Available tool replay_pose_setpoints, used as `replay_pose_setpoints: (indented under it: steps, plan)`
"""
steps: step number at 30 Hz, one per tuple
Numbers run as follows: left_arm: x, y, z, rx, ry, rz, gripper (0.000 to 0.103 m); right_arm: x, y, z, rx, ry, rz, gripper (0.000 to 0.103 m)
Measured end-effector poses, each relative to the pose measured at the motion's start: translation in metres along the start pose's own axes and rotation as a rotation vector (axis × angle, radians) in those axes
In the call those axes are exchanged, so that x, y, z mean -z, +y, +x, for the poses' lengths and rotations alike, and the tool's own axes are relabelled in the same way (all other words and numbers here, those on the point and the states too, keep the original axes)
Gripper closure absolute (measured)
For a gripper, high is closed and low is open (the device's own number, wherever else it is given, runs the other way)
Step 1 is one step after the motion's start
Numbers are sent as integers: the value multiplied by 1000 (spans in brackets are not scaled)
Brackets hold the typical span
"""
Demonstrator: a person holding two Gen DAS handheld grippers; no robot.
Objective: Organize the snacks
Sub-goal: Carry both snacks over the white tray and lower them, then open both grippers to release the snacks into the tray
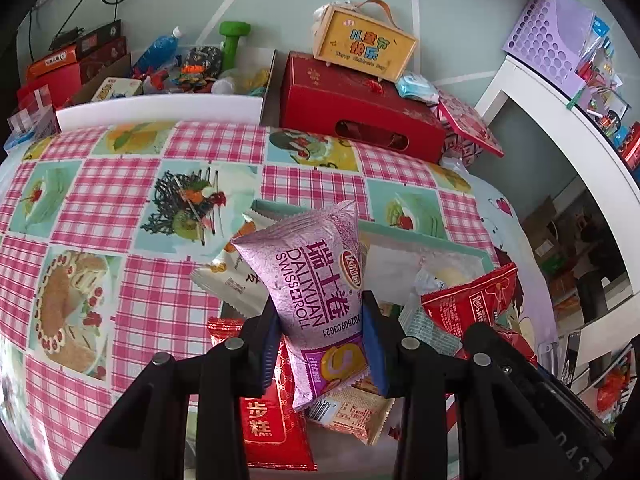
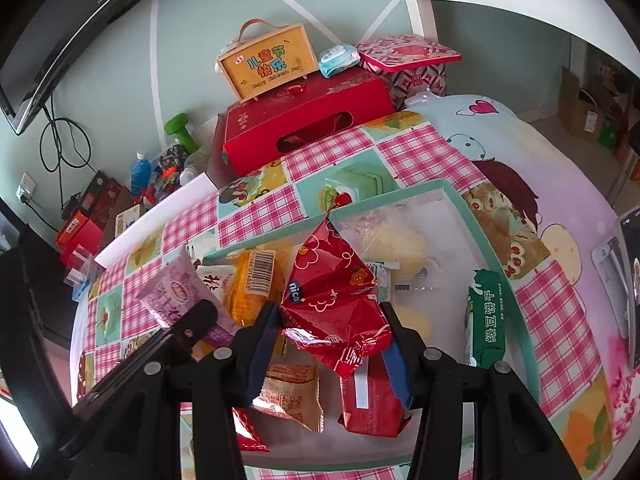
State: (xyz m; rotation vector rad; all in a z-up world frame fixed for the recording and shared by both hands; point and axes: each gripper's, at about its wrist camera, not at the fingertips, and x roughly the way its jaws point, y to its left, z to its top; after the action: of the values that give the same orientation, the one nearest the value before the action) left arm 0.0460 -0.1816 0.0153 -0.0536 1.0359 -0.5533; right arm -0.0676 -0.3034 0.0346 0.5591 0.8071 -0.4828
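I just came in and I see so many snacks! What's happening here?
A person is sorting snacks with two hand-held grippers. The left gripper is shut on a shiny purple Swiss roll packet. The right gripper is shut on a crinkly red foil snack packet. Both hang over a shallow teal-rimmed box filled with other packets, on a pink checked tablecloth.

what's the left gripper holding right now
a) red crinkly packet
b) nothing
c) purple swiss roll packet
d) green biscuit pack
c: the left gripper is clamped on the purple swiss roll packet, with its blue pads pressing both sides of the packet.
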Motion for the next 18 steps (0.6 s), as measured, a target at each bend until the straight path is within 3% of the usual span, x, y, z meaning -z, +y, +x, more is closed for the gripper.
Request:
replay_pose_setpoints:
  steps: [10, 14, 18]
  plan:
    - [2, 2, 8, 10, 22, -15, 62, 0, -3, 3, -11, 15, 11, 50]
    - [1, 7, 7, 25, 26, -39, 42, -1, -6, 2, -20, 18, 33, 48]
    - [-2, 11, 3, 39, 15, -58, 39, -1, -7, 1, -5, 18, 27, 46]
